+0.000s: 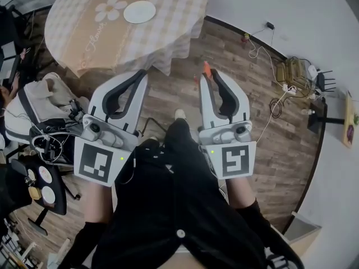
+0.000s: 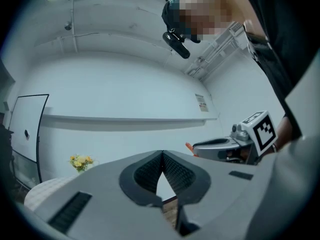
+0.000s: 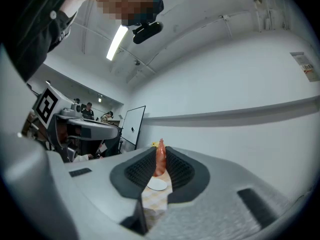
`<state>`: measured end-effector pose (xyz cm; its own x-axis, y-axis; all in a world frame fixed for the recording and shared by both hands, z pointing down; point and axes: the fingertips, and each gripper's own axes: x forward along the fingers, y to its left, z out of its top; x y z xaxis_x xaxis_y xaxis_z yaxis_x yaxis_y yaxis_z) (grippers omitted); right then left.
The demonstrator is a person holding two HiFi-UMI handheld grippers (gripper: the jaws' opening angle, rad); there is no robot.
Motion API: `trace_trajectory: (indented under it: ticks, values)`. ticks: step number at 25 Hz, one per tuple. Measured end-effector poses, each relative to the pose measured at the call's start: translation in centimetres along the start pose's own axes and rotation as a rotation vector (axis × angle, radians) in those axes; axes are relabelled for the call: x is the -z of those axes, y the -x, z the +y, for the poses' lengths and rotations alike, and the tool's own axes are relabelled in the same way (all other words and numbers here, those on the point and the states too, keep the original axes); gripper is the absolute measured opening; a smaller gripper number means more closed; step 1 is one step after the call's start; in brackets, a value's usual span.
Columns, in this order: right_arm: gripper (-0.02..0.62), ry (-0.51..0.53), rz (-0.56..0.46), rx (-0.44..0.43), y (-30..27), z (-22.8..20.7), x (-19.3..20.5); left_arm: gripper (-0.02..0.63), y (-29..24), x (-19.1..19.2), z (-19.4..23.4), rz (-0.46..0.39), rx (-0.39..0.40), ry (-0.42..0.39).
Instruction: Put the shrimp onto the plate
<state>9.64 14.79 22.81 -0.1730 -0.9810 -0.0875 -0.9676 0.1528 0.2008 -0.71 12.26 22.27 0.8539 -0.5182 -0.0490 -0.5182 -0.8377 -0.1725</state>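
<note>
Orange shrimp point(image 3: 160, 160) pinched in right tool point(image 3: 159, 153) | left tool point(image 2: 162, 155) closed, empty | plate point(image 1: 139, 12) on "Flower" tablecloth point(image 1: 174, 27)

Wood-plank floor point(image 1: 269, 150); round table point(image 1: 73, 21) in checked cloth; white wall point(image 1: 291, 10); tangled cables point(image 1: 280, 88) at its foot

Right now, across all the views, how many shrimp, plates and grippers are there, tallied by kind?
Orange shrimp: 1
Round white plate: 1
Pale grey handheld grippers: 2 (left gripper, fingers shut and empty; right gripper, fingers shut on the shrimp)
Total: 4
</note>
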Motion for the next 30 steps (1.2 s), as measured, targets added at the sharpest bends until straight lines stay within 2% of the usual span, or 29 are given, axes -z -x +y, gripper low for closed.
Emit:
trace_trajectory:
  ticks: [9,17,26,30]
  values:
    - [0.048,-0.022,-0.028,-0.081,-3.0,-5.5,1.3,0.002,-5.6,0.5,0.3,0.030,-0.096,0.029]
    - [0.048,-0.040,-0.049,-0.179,-5.5,-9.5,2.2,0.002,-9.3,0.1,0.1,0.036,-0.197,0.022]
    - [0.048,-0.065,-0.076,-0.279,-7.6,-12.4,3.1,0.002,-12.3,-0.3,0.2,0.049,-0.316,0.009]
    - [0.048,-0.100,-0.074,-0.310,-8.0,-13.0,3.5,0.002,-13.2,-0.7,-0.3,0.064,-0.333,0.000]
